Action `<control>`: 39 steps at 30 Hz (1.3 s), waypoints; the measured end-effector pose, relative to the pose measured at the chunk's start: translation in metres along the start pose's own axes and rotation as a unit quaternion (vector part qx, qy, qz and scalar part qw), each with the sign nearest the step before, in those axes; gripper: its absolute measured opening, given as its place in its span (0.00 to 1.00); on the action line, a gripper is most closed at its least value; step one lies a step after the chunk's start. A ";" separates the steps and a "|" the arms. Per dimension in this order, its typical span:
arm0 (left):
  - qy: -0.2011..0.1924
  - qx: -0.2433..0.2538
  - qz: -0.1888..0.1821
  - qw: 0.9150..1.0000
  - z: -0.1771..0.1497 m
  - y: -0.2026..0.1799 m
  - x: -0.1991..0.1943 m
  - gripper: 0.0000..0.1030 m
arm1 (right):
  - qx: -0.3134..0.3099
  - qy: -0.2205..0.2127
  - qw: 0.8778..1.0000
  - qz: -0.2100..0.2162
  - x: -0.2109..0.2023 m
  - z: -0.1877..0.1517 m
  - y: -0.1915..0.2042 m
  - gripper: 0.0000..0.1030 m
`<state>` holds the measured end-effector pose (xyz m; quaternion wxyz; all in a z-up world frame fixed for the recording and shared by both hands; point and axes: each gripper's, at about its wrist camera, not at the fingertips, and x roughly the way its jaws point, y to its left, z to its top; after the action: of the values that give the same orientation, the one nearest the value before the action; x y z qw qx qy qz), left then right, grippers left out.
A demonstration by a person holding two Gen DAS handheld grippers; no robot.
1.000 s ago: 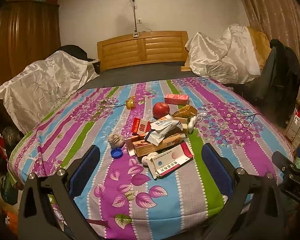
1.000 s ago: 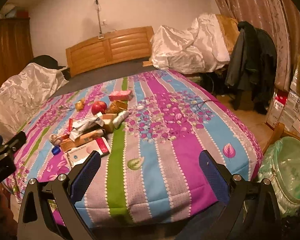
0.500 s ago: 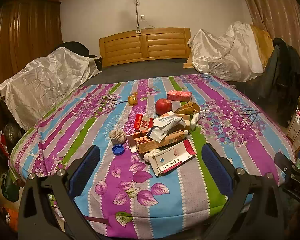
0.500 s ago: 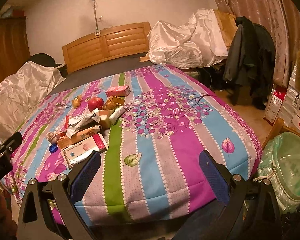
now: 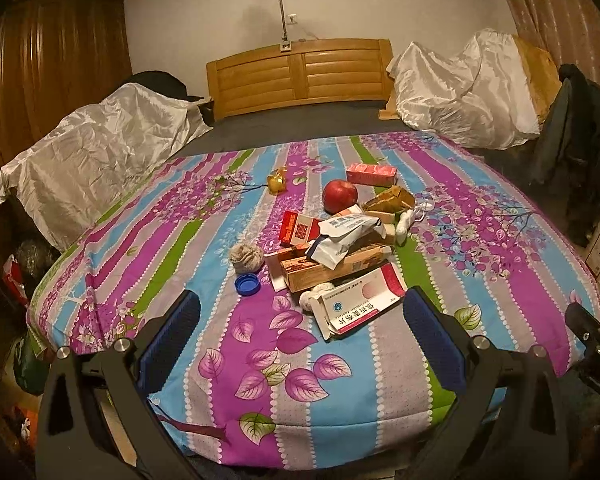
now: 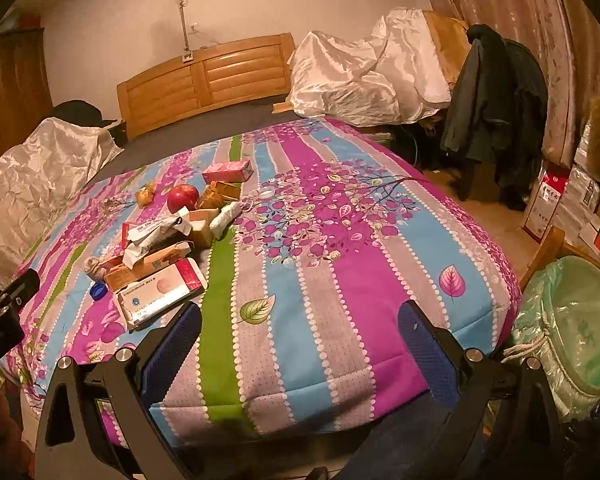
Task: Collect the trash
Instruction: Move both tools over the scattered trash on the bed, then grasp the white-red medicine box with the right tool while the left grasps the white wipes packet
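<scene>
On the striped floral bedspread (image 5: 440,248) the heap of cartons and wrappers (image 5: 340,256) lies uncollected, our left gripper (image 5: 300,332) and right gripper (image 6: 300,332) both spread empty, the green-lined bin (image 6: 572,328) seemingly unfilled.

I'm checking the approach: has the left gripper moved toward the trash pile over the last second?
Yes. The left gripper has advanced: the white medicine box now lies nearly between its fingertips, and the headboard looms larger and higher in its view.
</scene>
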<state>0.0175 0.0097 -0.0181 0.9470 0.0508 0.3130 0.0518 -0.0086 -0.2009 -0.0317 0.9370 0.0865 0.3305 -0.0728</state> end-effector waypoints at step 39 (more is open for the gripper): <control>0.040 -0.030 0.008 0.999 -0.003 0.032 0.022 0.95 | -0.032 -0.010 0.999 0.024 0.010 0.013 0.013 0.95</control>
<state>0.0313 0.0447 -0.0294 0.9344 0.0223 0.3485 0.0704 0.0096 -0.1922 -0.0262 0.9441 0.0634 0.3209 -0.0407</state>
